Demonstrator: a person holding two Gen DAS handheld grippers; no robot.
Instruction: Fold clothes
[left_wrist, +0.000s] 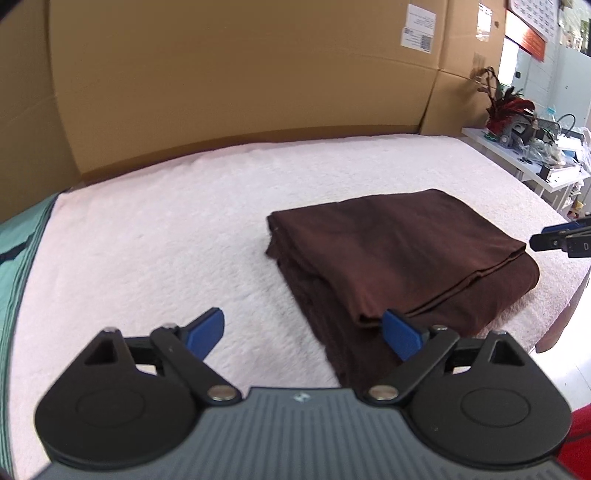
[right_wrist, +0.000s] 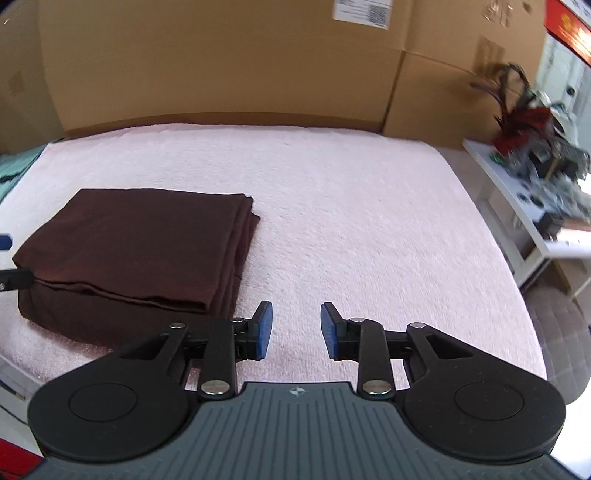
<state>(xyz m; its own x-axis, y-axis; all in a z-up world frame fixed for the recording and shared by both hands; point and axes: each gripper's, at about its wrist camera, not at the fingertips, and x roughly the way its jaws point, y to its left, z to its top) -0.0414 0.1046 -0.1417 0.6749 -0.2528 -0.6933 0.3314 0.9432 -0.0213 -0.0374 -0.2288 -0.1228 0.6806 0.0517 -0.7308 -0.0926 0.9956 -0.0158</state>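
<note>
We saw the brown cloth (left_wrist: 399, 258) folded into a neat stack on the pink blanket (left_wrist: 166, 240), at two o'clock from our left gripper (left_wrist: 303, 328). Both it and our right gripper (right_wrist: 296, 328) were released, empty. Withdrawing without snagging the stack seemed wise.

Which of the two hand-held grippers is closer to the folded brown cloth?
Left. The left hand-held gripper has one blue finger over the brown cloth near its corner; the right hand-held gripper, empty, hovers over the pink blanket beside it.
</note>
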